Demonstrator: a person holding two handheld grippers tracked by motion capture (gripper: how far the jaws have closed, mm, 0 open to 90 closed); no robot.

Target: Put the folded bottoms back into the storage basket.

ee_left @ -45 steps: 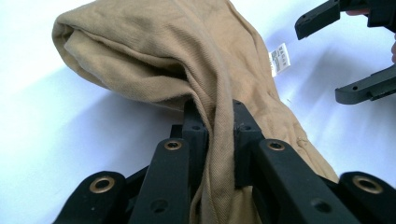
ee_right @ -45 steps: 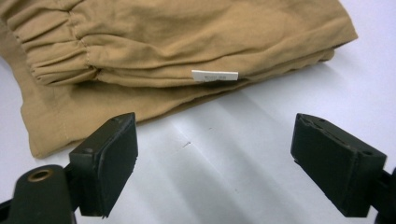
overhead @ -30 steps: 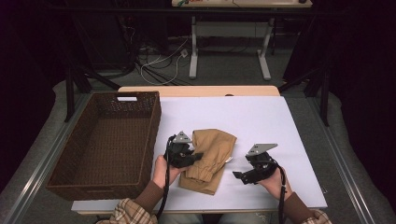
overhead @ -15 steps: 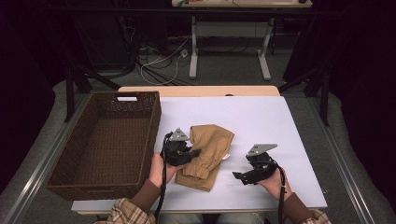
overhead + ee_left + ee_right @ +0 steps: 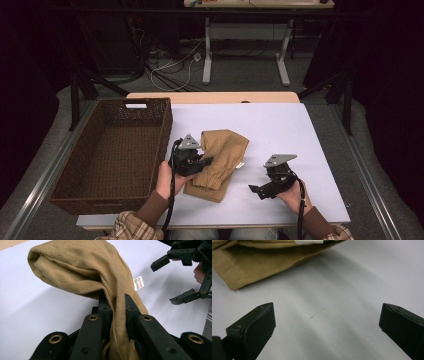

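Tan twill cloth garment (image 5: 220, 157), matt white table (image 5: 280, 125), rough woven wicker basket (image 5: 112, 155).

A lab or recording room; dark curtains (image 5: 35, 75) ring a white-topped desk (image 5: 280, 130). Loose cables (image 5: 165, 62) lie on the far floor beside a white stand (image 5: 245, 45).

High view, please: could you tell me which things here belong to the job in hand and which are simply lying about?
In the job:
- tan garment
- left gripper, pinching it
- right gripper, open beside it
- wicker basket

Lying about:
- cables on the floor
- white desk legs
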